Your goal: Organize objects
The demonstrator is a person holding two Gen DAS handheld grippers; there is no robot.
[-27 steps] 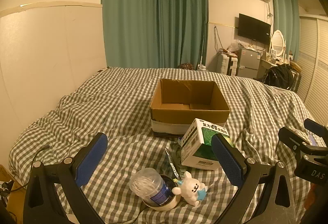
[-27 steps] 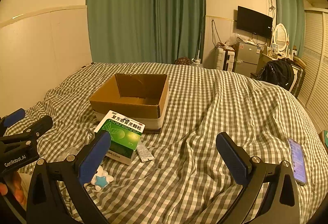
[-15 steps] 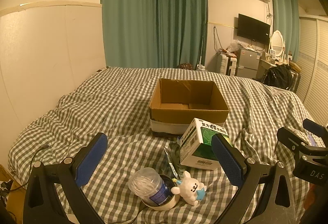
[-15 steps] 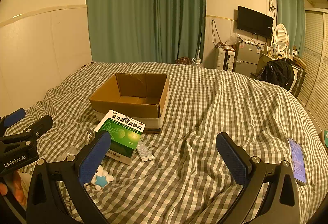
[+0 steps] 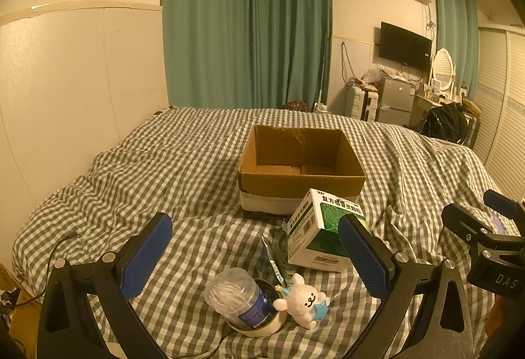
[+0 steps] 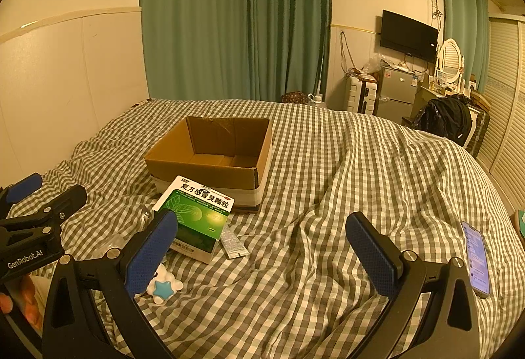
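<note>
both grippers hover over a bed with a green-and-white checked cover, both spread wide and holding nothing. left gripper sits above a small pile of items; right gripper is over bare cover further right, with the left gripper's body showing at its left edge.

open cardboard box sits mid-bed, flaps off, nothing visible inside. green-and-white medicine box lies just in front of its near wall, tilted, near corner propped up; cannot tell if it touches the cardboard. a foil sachet lies beside the medicine box on the left in the left view; another small sachet lies against its right side in the right view.

closer to the camera: a clear jar of cotton swabs lies on its side in a round tin, and a white rabbit figure holding a blue star touches the tin's right edge.

phone, screen lit, lies on the cover far right, well apart from the pile. a cable trails off the bed's left edge.
</note>
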